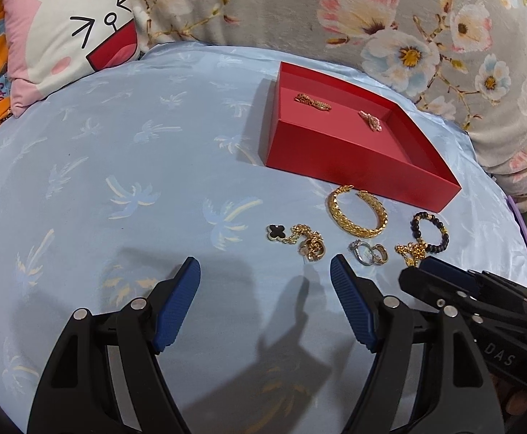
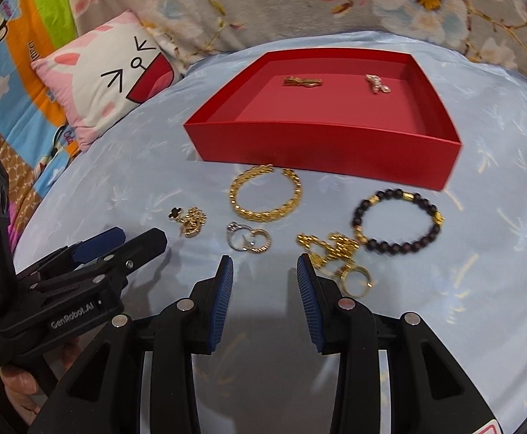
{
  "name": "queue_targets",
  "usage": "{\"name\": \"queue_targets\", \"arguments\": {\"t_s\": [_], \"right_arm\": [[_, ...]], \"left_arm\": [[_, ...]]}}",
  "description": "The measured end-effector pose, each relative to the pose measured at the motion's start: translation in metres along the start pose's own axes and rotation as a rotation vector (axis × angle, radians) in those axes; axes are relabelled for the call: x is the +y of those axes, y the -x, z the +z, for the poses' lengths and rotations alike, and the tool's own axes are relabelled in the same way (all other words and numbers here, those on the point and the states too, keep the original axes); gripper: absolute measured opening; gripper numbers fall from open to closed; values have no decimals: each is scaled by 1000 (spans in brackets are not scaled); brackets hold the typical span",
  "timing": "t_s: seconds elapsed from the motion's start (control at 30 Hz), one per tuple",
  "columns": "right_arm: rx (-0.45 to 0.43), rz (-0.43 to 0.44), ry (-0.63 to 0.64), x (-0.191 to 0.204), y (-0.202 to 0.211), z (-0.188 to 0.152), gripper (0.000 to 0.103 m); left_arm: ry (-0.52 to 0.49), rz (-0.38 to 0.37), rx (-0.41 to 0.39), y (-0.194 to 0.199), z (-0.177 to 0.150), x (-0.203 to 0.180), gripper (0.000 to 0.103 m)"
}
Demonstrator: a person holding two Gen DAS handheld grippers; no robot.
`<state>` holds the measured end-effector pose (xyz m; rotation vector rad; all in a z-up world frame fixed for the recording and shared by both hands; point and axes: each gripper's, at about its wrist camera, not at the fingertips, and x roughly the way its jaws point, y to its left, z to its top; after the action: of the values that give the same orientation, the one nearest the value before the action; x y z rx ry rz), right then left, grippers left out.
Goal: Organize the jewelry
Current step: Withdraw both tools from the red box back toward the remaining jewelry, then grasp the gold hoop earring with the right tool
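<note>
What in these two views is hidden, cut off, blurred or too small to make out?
- Box floor near its front wall: both views, hidden by that wall.
- Two box pieces: too small to identify.
- Gold ring: right view, partly behind the right hand-held gripper.
- Bead bracelet: right view, blurred.

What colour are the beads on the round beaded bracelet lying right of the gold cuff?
Dark, near-black beads with a few gold ones on the beaded bracelet; the right wrist view shows it best.

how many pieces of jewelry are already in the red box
2: a gold piece toward the back left of the red box, and a paler, sparkly piece to its right. The near wall may hide others.
</note>
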<state>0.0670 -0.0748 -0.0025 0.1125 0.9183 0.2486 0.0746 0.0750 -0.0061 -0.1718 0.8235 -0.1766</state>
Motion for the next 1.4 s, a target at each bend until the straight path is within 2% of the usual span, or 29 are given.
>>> {"name": "queue_targets", "arguments": {"t_s": [0.27, 0.47, 0.77, 1.0, 1.4], "right_arm": [[19, -17, 25, 8, -23, 11, 36], [11, -43, 46, 8, -25, 11, 17], [3, -28, 27, 3, -20, 6, 16], [-17, -16, -17, -9, 0, -3, 16], [-40, -53, -82, -40, 34, -23, 16]], "left_arm": [[24, -16, 5, 3, -2, 11, 72], [20, -19, 8, 3, -1, 10, 72], [10, -21, 9, 2, -2, 7, 72], [-5, -31, 9, 3, -3, 0, 72], [-102, -95, 26, -1, -14, -51, 72]]}}
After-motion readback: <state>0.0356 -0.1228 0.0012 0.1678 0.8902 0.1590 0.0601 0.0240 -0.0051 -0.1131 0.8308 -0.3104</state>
